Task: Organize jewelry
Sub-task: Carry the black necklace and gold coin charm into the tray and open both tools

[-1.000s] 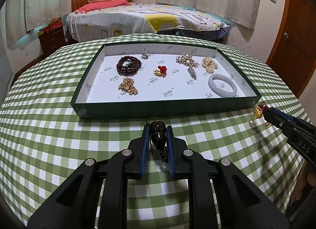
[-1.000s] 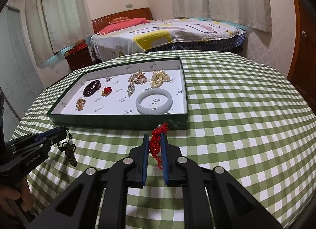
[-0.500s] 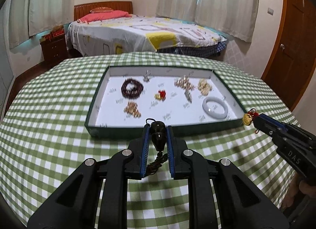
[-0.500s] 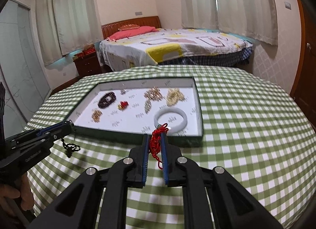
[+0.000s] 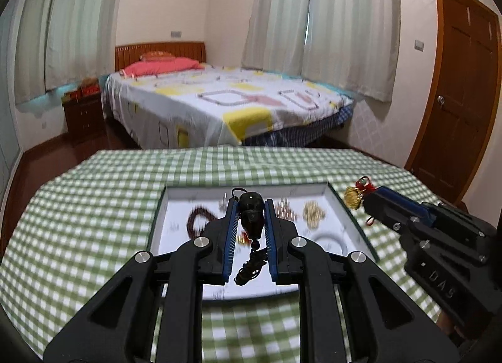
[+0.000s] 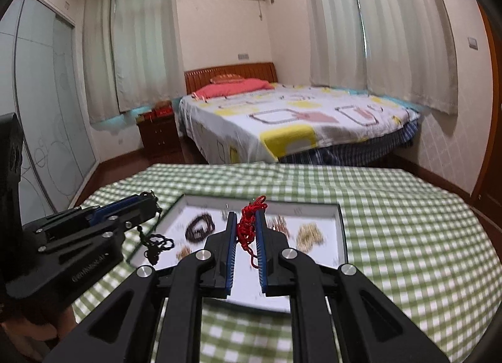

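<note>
Two pairs of tongs hang above a bench [image 5: 103, 206] covered in one green-and-white checked cloth, each carrying a piece of jewelry. The left tongs [image 5: 250, 206] are closed on one dark pendant [image 5: 251, 217], its black cord and knotted tassel dangling between the blue pads. The right tongs [image 6: 245, 220] are pinched shut on one red cord [image 6: 248, 228]; seen from the left tongs' camera, a gold charm [image 5: 353, 198] hangs at the tip of those right tongs [image 5: 365, 203].

Below and just ahead of both pairs of tongs lies one shallow green tray [image 5: 351, 218] with a white floor. Motion blur softens its contents, but about six pieces can be made out. One dark bead bracelet [image 5: 196, 222] lies left of the left tongs. One pale bangle [image 5: 332, 242] and one gold bead cluster [image 5: 313, 211] lie to their right. One pinkish cluster [image 5: 287, 209] sits just beside the right pad. One small silver piece [image 5: 223, 204] shows at the far edge, and one red-and-gold charm [image 5: 241, 239] shows between the tong arms.

Beyond the bench stand one bed [image 5: 226, 102] with one pink pillow [image 5: 160, 65], one dark nightstand [image 5: 83, 117] and one wooden door [image 5: 461, 106] off to the right of the tongs.
</note>
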The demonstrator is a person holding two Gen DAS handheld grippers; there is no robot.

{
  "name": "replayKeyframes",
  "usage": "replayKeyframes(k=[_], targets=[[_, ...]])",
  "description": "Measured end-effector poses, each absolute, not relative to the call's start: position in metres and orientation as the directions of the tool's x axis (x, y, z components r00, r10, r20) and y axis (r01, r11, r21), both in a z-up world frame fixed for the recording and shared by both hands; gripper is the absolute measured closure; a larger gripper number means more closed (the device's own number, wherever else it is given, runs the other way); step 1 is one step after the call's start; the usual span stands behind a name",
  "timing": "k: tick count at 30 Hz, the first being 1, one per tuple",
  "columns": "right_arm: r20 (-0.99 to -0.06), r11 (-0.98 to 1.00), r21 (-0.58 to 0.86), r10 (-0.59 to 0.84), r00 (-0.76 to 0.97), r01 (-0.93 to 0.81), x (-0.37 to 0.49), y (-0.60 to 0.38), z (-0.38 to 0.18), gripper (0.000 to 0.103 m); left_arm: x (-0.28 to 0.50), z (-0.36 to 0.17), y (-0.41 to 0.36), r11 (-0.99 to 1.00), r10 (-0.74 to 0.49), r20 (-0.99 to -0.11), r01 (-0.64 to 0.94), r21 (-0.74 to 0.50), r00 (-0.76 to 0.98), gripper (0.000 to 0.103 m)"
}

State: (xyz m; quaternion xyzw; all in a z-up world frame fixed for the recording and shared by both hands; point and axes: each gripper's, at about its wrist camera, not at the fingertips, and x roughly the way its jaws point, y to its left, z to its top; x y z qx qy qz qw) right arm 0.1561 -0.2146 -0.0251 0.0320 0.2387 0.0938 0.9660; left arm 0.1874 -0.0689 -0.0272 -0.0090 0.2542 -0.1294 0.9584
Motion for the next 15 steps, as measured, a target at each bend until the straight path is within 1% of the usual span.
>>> replayKeyframes(k=[2, 5, 15], targets=[[-0.449, 0.98, 0.108, 0.2, 0.871, -0.169, 0.163, -0.213, -0.024, 0.091, 0.194, -0.027, -0.071, 0.968, -0.247, -0.48, 0.24, -0.076, 0.842, 0.086], [-0.463, 0.979, 0.112, 0.204, 0.862, -0.172, 0.171, -0.21, -0.033, 0.091, 0.205, -0.04, -0.072, 0.969, -0.24, -0.504, 0.232, -0.08, 0.83, 0.086], [-0.606, 0.976, 0.141, 0.215, 0.766, -0.163, 0.2, -0.206, -0.101, 0.091, 0.24, -0.115, -0.072, 0.975, -0.213, -0.645, 0.203, -0.091, 0.734, 0.086]])
